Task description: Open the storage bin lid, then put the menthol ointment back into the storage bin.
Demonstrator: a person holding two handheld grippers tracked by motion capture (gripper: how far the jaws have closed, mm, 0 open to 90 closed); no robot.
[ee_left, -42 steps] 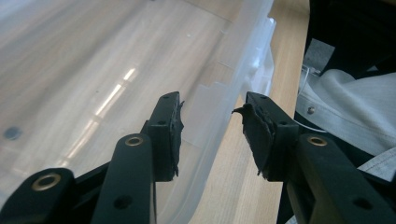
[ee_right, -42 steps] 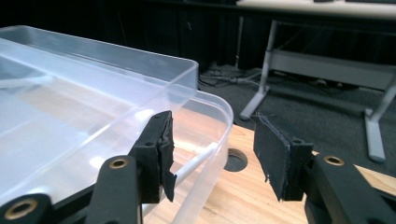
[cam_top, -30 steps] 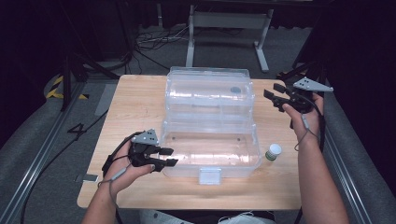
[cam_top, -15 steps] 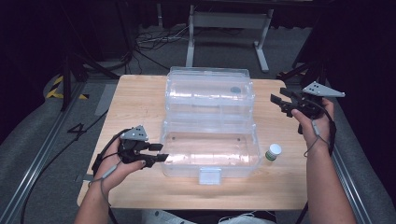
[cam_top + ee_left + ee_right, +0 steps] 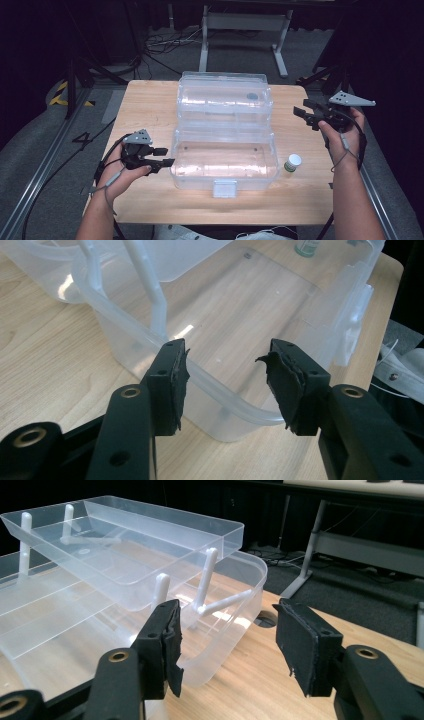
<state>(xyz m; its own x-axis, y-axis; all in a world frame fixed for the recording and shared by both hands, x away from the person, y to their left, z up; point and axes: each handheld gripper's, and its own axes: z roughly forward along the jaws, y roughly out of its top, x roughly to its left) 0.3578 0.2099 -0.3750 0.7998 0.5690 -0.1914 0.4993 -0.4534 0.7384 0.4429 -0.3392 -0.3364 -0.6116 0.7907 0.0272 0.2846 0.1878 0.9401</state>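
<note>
A clear plastic box (image 5: 176,165) stands open on the wooden table (image 5: 147,107), its inner tray (image 5: 225,75) raised toward the far side on white arms. My left gripper (image 5: 169,155) is at the box's near left corner. Its jaws have just been opening and stand wide apart in the left gripper view (image 5: 227,372), with the box's rim showing in the gap and no pad pressing on it. My right gripper (image 5: 301,109) hovers off the box's right side, open and with nothing between its jaws (image 5: 227,630), facing the raised tray (image 5: 125,545).
A small bottle (image 5: 292,163) with a white cap stands on the table right of the box's front corner. The box's front latch (image 5: 224,188) hangs toward the near table edge. Cables and a metal stand lie on the floor beyond the table.
My left gripper has drawn a little to the left and its jaws have spread wider. My right gripper has shifted to the right, away from the box.
</note>
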